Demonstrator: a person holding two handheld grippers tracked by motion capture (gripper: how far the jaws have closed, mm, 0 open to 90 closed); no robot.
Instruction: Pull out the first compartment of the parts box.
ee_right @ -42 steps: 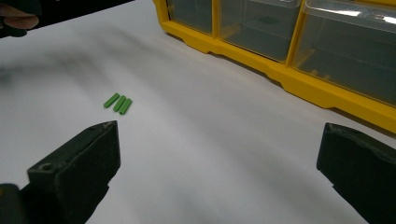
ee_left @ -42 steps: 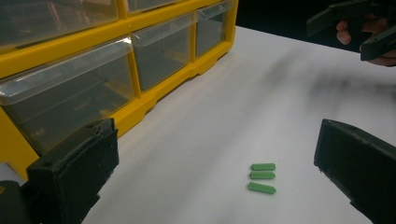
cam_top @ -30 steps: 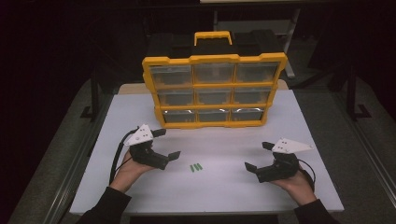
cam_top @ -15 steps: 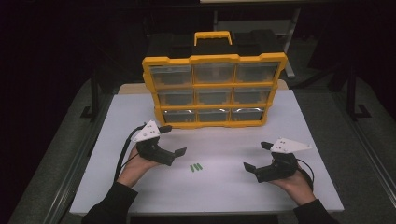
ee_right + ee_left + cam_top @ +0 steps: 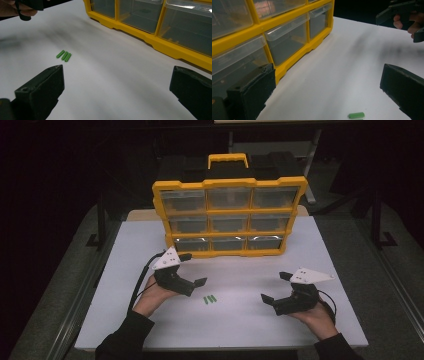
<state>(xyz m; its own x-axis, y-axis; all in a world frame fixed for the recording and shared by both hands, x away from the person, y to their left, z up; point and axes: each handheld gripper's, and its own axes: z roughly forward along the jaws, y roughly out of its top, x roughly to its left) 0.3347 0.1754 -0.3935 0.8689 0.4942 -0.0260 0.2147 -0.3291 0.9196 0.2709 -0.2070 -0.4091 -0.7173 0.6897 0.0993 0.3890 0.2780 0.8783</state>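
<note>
Both grippers, left [image 5: 192,268] and right [image 5: 274,286], hover spread wide; three green sticks [image 5: 210,299] lie ungrasped on the counter [image 5: 345,285] before the yellow drawer organizer [image 5: 230,215].

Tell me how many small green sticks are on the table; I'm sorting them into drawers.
3. The small green plastic sticks lie side by side, touching, on the white tabletop between the two grippers, in front of the yellow drawer organizer. More may sit unseen inside its drawers.

Three green sticks [image 5: 210,299] — one organizer [image 5: 230,217].
</note>
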